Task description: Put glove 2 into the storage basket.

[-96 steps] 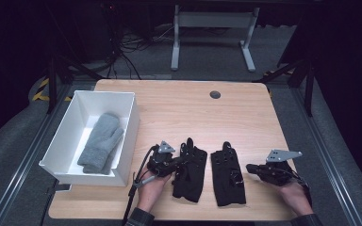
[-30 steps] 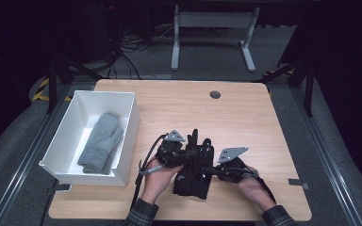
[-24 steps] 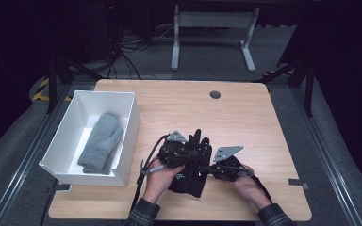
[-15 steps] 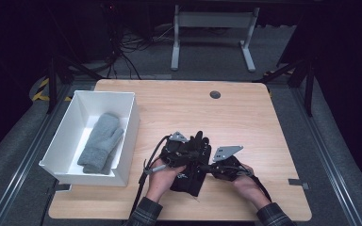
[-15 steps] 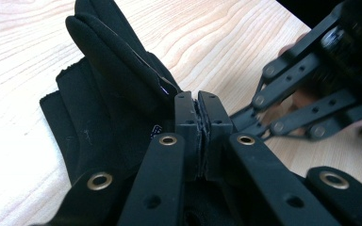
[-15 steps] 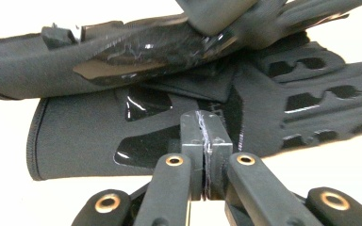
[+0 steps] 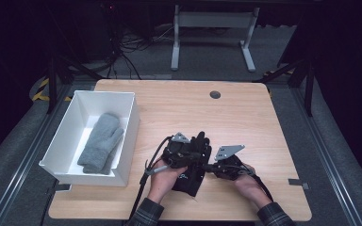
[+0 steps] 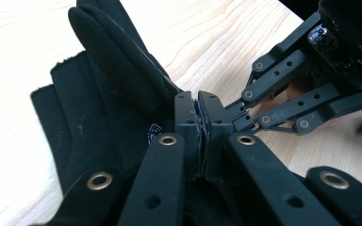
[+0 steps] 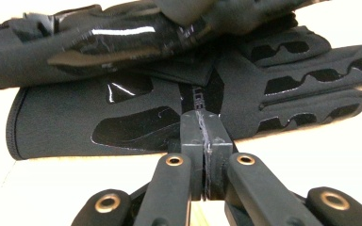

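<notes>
Two black gloves lie stacked near the table's front edge, fingers pointing away from me. In the left gripper view the upper glove bulges up on the left. My left gripper rests on the stack with its jaws shut, and I make out no fabric between the pads. My right gripper comes in from the right, also shut, at the edge of the lower glove. Its tips nearly touch the left gripper's tips.
A white bin stands at the table's left with a grey mitten lying in it. A round cable hole sits near the table's far edge. Bare wood stretches behind and to the right of the gloves.
About three seconds ago the gloves lay side by side; now one lies on the other. The right gripper has come left to the stack. In the last second the stack shifted slightly left.
</notes>
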Action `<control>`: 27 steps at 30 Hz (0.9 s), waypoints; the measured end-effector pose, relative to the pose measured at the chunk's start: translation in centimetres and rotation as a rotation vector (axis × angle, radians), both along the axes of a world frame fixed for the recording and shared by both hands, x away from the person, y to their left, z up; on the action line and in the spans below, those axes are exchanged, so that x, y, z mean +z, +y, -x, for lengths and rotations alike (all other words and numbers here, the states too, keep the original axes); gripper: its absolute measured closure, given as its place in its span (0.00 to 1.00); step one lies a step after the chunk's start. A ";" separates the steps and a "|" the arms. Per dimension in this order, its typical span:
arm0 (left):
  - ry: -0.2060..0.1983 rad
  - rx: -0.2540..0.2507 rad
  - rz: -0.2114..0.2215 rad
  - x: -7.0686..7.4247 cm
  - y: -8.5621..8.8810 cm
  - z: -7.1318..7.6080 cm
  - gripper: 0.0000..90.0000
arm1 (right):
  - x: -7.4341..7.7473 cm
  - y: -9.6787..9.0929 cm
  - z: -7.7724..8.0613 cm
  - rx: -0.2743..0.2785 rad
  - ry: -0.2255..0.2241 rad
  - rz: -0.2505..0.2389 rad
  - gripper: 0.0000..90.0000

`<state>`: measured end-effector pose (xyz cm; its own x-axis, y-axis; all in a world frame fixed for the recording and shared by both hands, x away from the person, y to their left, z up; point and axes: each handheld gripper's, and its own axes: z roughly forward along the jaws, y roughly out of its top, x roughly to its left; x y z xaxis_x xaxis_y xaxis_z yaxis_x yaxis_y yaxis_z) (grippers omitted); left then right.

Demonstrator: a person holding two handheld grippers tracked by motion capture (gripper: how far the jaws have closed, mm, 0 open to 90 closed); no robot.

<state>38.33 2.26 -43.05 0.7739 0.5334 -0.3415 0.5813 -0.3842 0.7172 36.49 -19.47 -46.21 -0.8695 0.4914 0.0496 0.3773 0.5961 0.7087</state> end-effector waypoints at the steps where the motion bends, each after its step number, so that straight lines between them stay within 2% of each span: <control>1: 0.000 -0.001 -0.002 -0.1 -0.1 0.0 0.98 | 0.0 0.1 0.0 0.002 -0.003 -0.001 1.00; 5: 0.017 -0.002 -0.004 -0.8 -0.7 -0.2 0.96 | 0.0 0.2 0.0 0.000 -0.005 -0.002 1.00; 8: 0.022 -0.012 0.004 -1.0 -0.9 -0.2 0.92 | 0.0 0.1 0.0 0.002 -0.007 -0.003 1.00; 9: 0.017 -0.010 0.005 -1.0 -1.0 -0.1 0.88 | 0.2 -0.2 0.0 -0.008 -0.018 -0.007 1.00; 10: 0.009 -0.009 0.005 -1.0 -1.1 0.0 0.82 | 0.7 -1.1 0.0 -0.038 -0.038 -0.023 0.93; 11: 0.010 -0.014 0.004 -0.9 -1.1 0.0 0.82 | 0.7 -1.1 0.0 -0.038 -0.038 -0.023 0.93; 13: 0.005 -0.022 0.002 -0.7 -1.1 0.3 0.81 | 1.2 -2.3 -0.2 -0.081 -0.048 -0.041 0.88; 16: 0.002 -0.054 -0.008 -0.5 -1.2 1.0 0.94 | 1.4 -4.3 -0.6 -0.145 -0.056 -0.052 0.74; 18: 0.005 -0.066 -0.015 -0.6 -1.3 1.4 0.99 | 1.4 -5.3 -0.8 -0.177 -0.063 -0.050 0.65; 19: 0.010 -0.072 -0.019 -0.7 -1.3 1.7 1.00 | 1.3 -5.8 -0.9 -0.191 -0.058 -0.048 0.63; 20: 0.018 -0.083 -0.029 -1.0 -1.5 2.1 1.00 | 1.3 -6.8 -1.0 -0.225 -0.069 -0.045 0.55; 22: 0.022 -0.088 -0.035 -1.2 -1.6 2.3 1.00 | 1.3 -7.2 -1.0 -0.234 -0.071 -0.044 0.52; 24: 0.030 -0.101 -0.058 -1.7 -1.8 2.6 1.00 | 1.1 -8.3 -1.1 -0.265 -0.080 -0.043 0.43; 27: 0.044 -0.114 -0.085 -2.2 -2.0 2.9 1.00 | 0.9 -9.5 -1.3 -0.311 -0.086 -0.030 0.34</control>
